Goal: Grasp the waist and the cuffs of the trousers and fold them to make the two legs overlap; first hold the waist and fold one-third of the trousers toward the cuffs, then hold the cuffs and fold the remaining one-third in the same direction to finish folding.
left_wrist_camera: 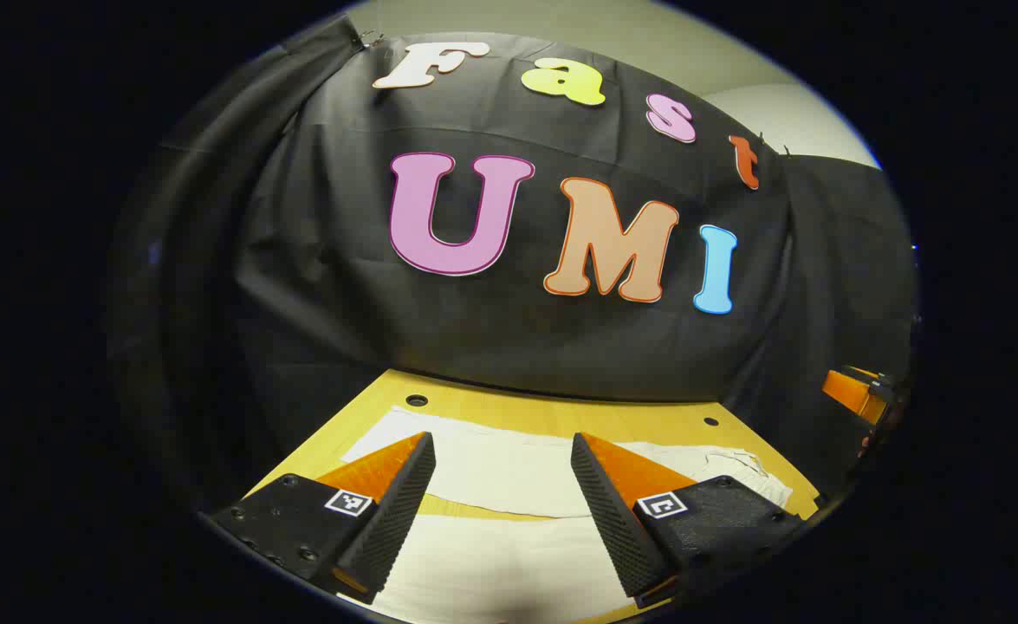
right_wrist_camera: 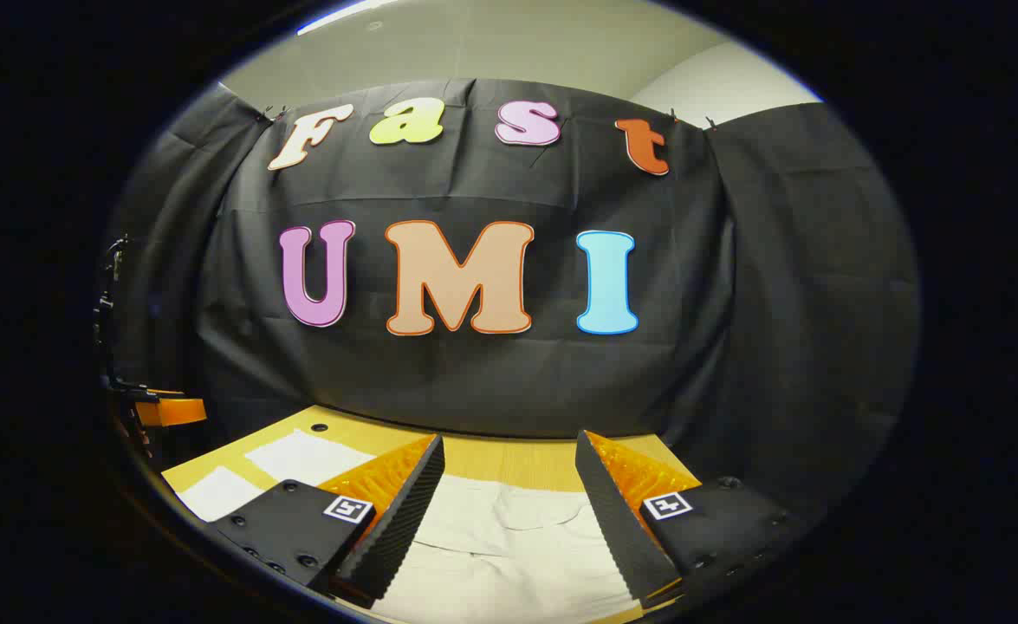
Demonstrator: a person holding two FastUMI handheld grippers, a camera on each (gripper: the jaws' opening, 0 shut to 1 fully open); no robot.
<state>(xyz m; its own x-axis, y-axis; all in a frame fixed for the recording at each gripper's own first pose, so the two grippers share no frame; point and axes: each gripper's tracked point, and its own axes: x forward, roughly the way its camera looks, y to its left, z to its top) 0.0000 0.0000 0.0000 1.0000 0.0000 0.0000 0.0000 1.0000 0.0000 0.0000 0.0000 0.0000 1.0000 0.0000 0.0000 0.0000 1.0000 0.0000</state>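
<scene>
Lying flat on table (left_wrist_camera: 552, 414), trousers (left_wrist_camera: 509, 472) beneath both wide-spread tongs (left_wrist_camera: 502, 444) (right_wrist_camera: 509, 446)

We see the trousers (left_wrist_camera: 509, 472) lying flat and pale across the table (left_wrist_camera: 560, 414), nothing standing on them, so a gripper could pass over from the near side. The black wall (left_wrist_camera: 491, 338) closes off the table's far edge and curves round both sides, stopping any reach beyond. The left gripper (left_wrist_camera: 502, 451) and right gripper (right_wrist_camera: 509, 455) each hang above the cloth with fingers spread wide, apparently well apart, though the edges of both views are dim.
</scene>
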